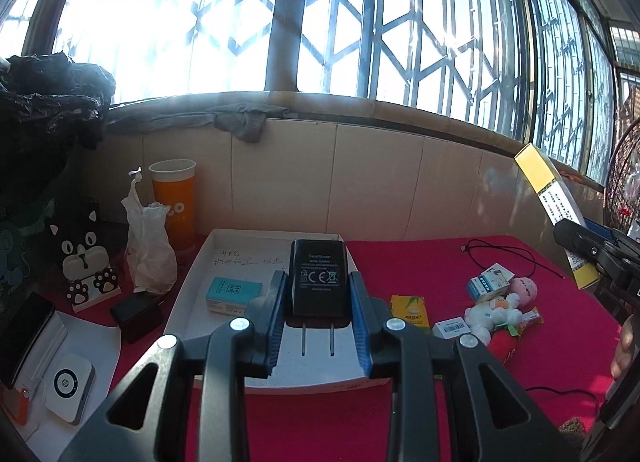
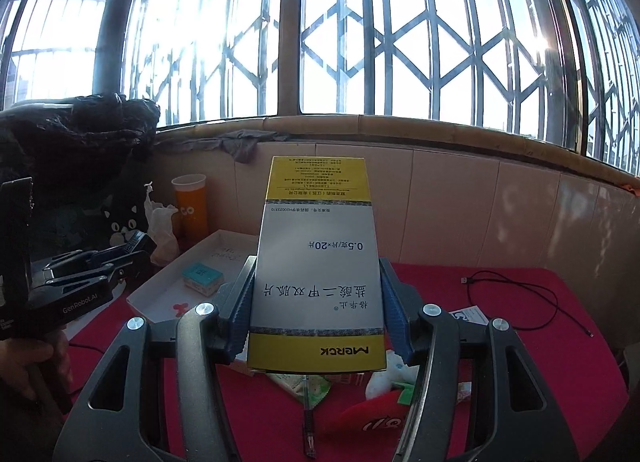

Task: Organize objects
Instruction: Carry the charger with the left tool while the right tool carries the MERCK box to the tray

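Black charger sat clamped in left gripper, prongs toward camera, over white tray. Best play: lower flat beside teal box, then release. Right gripper gripped medicine box above red table.

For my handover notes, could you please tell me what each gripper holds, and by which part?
The left gripper clamps the black plastic travel charger by its two sides, prongs toward the camera. The right gripper clamps the yellow-and-white cardboard medicine box by its long side edges.
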`<state>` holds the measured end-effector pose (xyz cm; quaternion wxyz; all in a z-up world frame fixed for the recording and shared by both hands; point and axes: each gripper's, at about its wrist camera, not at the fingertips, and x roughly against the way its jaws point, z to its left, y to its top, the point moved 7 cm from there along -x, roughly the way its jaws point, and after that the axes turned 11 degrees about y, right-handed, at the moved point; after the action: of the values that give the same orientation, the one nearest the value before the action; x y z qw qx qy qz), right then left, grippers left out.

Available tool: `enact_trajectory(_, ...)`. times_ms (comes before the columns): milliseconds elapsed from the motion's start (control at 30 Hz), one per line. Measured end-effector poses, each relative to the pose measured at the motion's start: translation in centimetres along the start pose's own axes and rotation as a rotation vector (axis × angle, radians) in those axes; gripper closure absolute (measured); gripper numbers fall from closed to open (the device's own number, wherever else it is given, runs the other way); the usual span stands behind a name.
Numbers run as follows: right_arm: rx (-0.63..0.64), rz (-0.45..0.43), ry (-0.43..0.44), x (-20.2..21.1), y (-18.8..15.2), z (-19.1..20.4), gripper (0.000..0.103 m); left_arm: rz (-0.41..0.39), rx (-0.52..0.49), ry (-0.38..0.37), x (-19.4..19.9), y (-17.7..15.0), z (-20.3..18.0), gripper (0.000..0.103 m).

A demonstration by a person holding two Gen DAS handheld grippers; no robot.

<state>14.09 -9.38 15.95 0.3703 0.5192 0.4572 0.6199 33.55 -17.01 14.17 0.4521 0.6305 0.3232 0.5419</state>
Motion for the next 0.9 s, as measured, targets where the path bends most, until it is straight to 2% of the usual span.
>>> enact_trajectory(900,0.0,0.04,0.038,-6.6,2.7,1.5,0.047,-0.003,-0.015,0.066,-4.0,3.6,3.4,0.074)
